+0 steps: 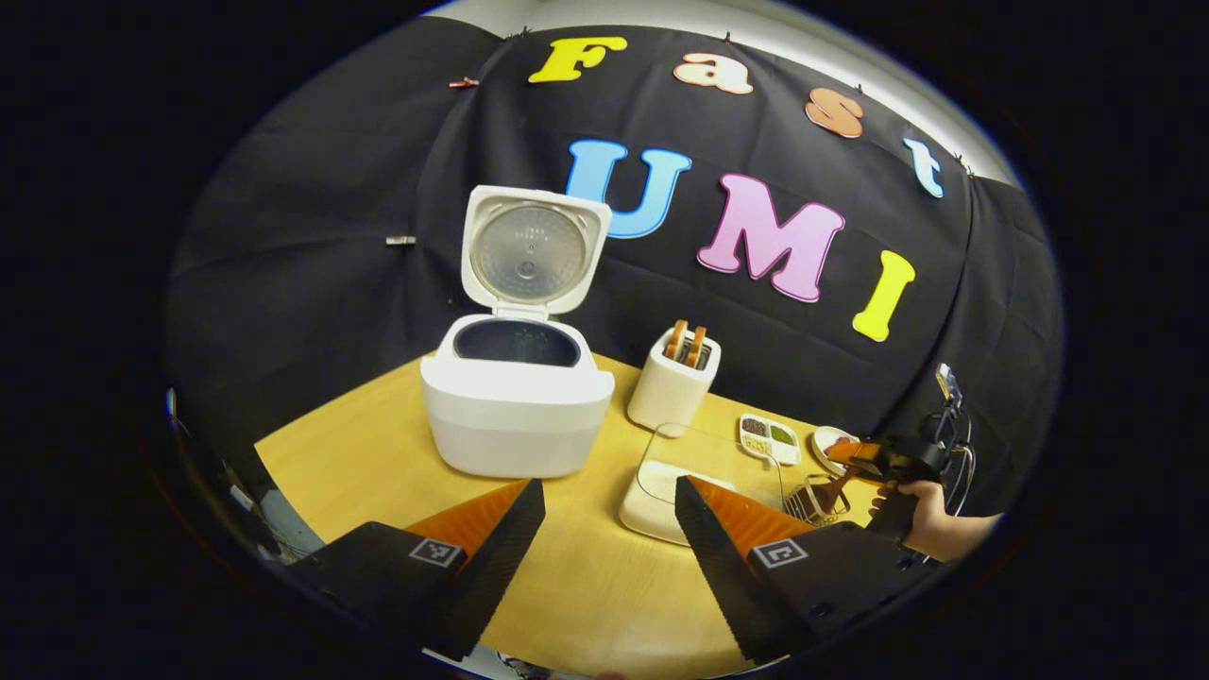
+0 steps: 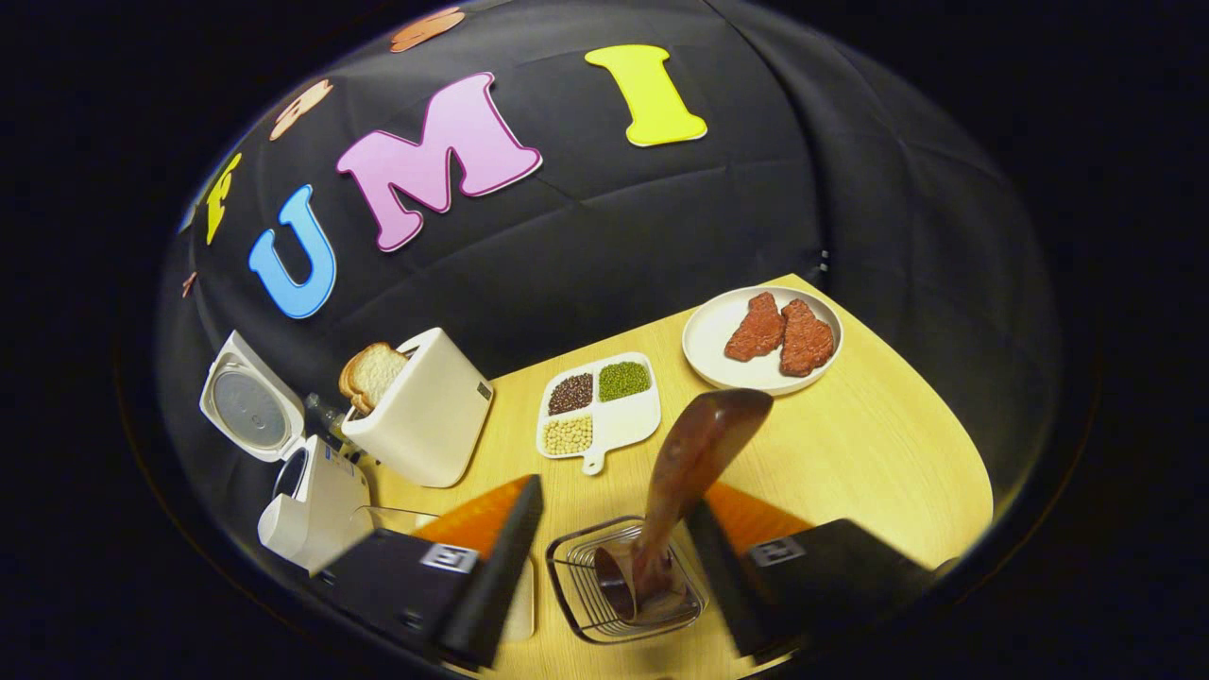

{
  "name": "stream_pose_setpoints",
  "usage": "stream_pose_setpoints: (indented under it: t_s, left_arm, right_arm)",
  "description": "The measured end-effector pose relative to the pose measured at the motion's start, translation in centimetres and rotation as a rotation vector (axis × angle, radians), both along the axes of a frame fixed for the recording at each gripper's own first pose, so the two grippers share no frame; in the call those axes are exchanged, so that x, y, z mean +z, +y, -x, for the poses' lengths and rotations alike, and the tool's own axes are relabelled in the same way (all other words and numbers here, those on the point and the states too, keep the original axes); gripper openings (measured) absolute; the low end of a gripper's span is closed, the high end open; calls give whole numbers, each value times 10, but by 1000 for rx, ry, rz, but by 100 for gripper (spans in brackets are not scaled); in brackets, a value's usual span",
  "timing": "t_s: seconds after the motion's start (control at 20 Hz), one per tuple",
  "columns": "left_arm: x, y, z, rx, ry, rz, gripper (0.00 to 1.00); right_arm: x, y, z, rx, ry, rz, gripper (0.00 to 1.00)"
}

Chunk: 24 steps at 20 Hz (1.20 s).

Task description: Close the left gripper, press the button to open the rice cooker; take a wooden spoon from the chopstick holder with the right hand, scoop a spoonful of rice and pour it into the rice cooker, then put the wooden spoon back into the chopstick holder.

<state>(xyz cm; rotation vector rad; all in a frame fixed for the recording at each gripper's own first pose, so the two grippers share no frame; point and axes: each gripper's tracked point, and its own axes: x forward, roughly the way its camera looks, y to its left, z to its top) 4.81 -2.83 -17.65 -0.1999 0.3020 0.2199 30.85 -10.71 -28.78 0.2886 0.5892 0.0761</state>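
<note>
While the wooden spoon (image 2: 694, 463) stands upright in the wire chopstick holder (image 2: 625, 578), the right gripper (image 2: 614, 548) hangs over it, fingers apart on either side, not touching. Beyond lie a bean tray (image 2: 604, 401) and a plate of meat (image 2: 761, 340). From the left gripper view, the rice cooker (image 1: 517, 397) sits far left, lid up, and the left gripper (image 1: 609, 534) is spread wide too.

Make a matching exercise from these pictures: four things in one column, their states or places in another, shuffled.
1. white rice cooker
2. dark wooden spoon
3. white toaster
4. round white plate

a. holds two reddish meat pieces
b. lid raised
c. stands in the wire chopstick holder
d. bread slices in its slots

Pairs: 1-b, 2-c, 3-d, 4-a
</note>
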Motion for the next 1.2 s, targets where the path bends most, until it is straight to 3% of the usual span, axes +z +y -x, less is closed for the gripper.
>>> stream_pose_setpoints:
  t_s: [0.05, 0.3, 0.5, 0.85, 1.2]
  left_arm:
    - [7, 7, -3, 7, -14, -7, 96]
    - [47, 56, -15, 93, -69, -26, 96]
    - [84, 84, -30, 110, -118, -77, 96]
    - [160, 119, -85, 93, -179, -48, 94]
    - [239, 159, -161, 96, -275, -158, 93]
  right_arm:
    - [10, -7, 8, 2, -23, 35, 100]
    - [55, -27, 51, 33, -134, 182, 99]
    - [87, -38, 87, 46, -203, 272, 98]
    - [140, -36, 147, -31, -271, 214, 98]
    - [197, -39, 177, -76, -386, 182, 99]
